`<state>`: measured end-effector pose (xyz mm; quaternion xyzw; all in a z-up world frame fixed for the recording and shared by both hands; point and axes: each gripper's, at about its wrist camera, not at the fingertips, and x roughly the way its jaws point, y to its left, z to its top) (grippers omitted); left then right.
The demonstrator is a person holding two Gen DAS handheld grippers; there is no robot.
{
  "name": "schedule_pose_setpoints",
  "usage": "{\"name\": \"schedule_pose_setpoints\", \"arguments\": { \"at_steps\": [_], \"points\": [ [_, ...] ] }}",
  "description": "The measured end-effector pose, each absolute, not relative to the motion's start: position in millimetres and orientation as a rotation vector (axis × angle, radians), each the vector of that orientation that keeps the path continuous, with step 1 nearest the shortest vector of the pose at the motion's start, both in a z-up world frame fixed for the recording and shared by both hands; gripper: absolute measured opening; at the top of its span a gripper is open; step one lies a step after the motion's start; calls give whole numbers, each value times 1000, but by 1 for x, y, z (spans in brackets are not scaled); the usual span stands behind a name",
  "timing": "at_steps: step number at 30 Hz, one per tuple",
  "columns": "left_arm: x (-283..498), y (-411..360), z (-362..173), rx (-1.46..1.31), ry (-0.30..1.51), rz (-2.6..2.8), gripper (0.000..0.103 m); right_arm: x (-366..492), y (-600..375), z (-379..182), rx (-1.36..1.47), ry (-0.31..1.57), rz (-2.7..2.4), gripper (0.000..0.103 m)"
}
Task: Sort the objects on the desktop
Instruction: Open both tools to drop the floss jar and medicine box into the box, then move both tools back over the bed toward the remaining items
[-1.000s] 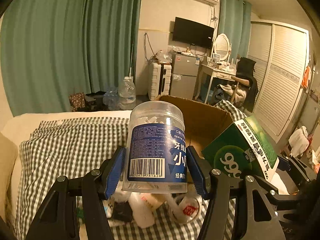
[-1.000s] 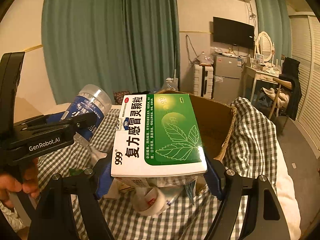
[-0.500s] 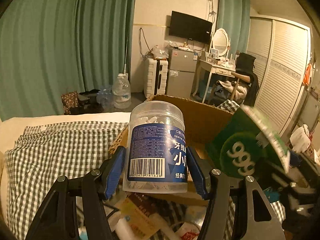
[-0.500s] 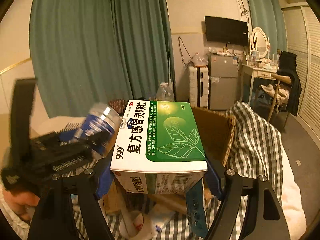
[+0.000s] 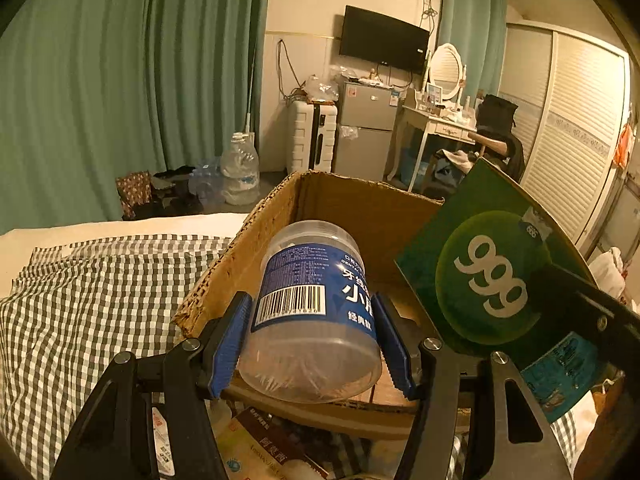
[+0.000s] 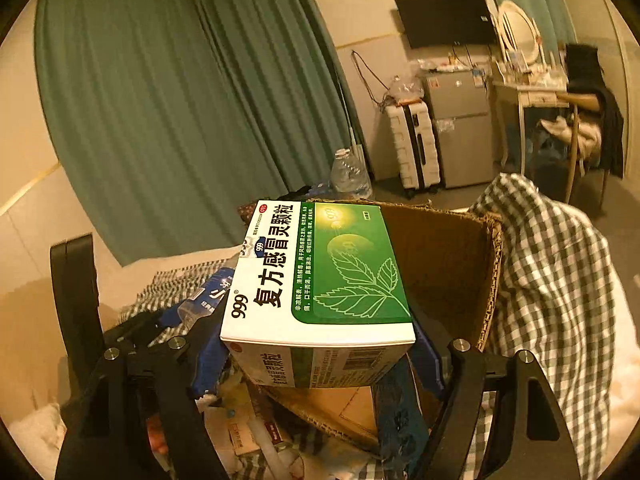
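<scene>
Leaning over the open cardboard box (image 5: 352,204), the left tongs (image 5: 312,340) grip a clear plastic jar (image 5: 316,304) with a blue barcode label, their blue pads pressed against its two sides. The jar tilts forward, its lid end pointing into the box's mouth, its base above the near rim. Just to its right the right tongs (image 6: 316,360) clamp a green and white medicine box (image 6: 320,276) marked 999, held flat with its printed top face up and its far end reaching out over the cardboard box's front edge. From the left wrist view the same medicine box (image 5: 492,276) shows its green end face, close beside the jar but not touching it. The cardboard box sits on a bed covered with a green checked sheet (image 5: 88,304), part of which is bunched up against its right wall. Below both tongs, small packets and sachets (image 6: 248,432) lie scattered on the bedding.
</scene>
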<state>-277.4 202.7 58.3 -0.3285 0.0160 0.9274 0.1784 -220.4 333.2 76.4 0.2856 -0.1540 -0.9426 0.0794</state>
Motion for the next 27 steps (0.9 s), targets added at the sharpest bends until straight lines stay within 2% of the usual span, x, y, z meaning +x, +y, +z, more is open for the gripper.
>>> {"name": "schedule_pose_setpoints", "arguments": {
  "at_steps": [8, 15, 16, 20, 27],
  "points": [
    [-288, 205, 47, -948, 41, 2618, 62, -240, 341, 63, 938, -562, -2771, 77],
    [-279, 197, 38, -952, 62, 2645, 66, -241, 345, 57, 991, -560, -2832, 84],
    [-276, 195, 39, -945, 68, 2646, 67, -240, 346, 59, 991, -561, -2840, 87],
    [-263, 188, 47, -913, 88, 2659, 78, -236, 346, 74, 964, -540, -2890, 89],
    [-233, 165, 74, -867, 86, 2661, 78, -214, 331, 112, 893, -470, -2926, 89]
  ]
}}
